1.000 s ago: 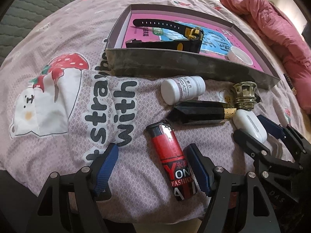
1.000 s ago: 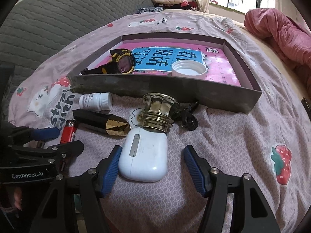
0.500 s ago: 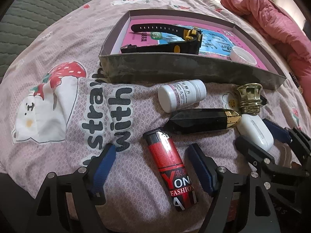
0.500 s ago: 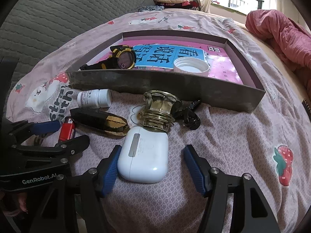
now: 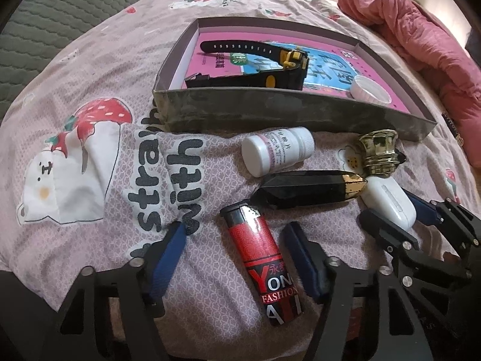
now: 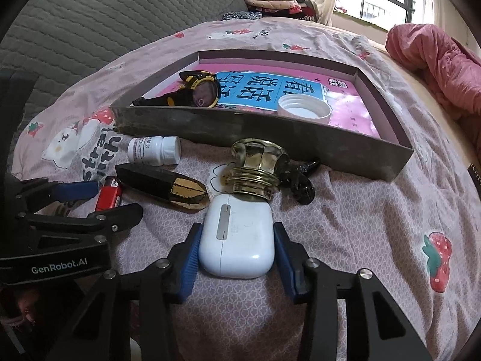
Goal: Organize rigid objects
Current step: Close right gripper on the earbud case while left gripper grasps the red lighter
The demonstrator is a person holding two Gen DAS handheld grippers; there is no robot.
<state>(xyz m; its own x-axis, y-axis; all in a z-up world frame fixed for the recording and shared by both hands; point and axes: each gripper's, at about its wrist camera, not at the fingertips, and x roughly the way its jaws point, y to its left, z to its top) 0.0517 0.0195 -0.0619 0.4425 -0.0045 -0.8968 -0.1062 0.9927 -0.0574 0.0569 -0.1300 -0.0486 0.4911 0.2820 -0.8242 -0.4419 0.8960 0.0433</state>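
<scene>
A red lighter (image 5: 261, 267) lies on the pink bedspread between the fingers of my left gripper (image 5: 236, 255). Its jaws are closing, with a gap still showing on each side of the lighter. My right gripper (image 6: 237, 258) is closing on a white earbud case (image 6: 237, 240), and both blue pads touch its sides. Beyond these lie a white pill bottle (image 5: 278, 150), a black and gold faceted piece (image 5: 312, 188) and a gold cap (image 6: 255, 168). A grey box tray (image 6: 240, 129) behind them holds a black and yellow watch (image 6: 198, 91) and a white lid (image 6: 303, 109).
A small black object (image 6: 300, 180) sits right of the gold cap. A pink quilt (image 5: 421, 30) is bunched at the far right. A grey quilted cover (image 6: 105, 15) lies at the back left. The two grippers stand close side by side.
Both grippers' jaws have narrowed. The right pads have come in against the earbud case, and the left fingers have drawn nearer the lighter. Neither hand has shifted noticeably.
</scene>
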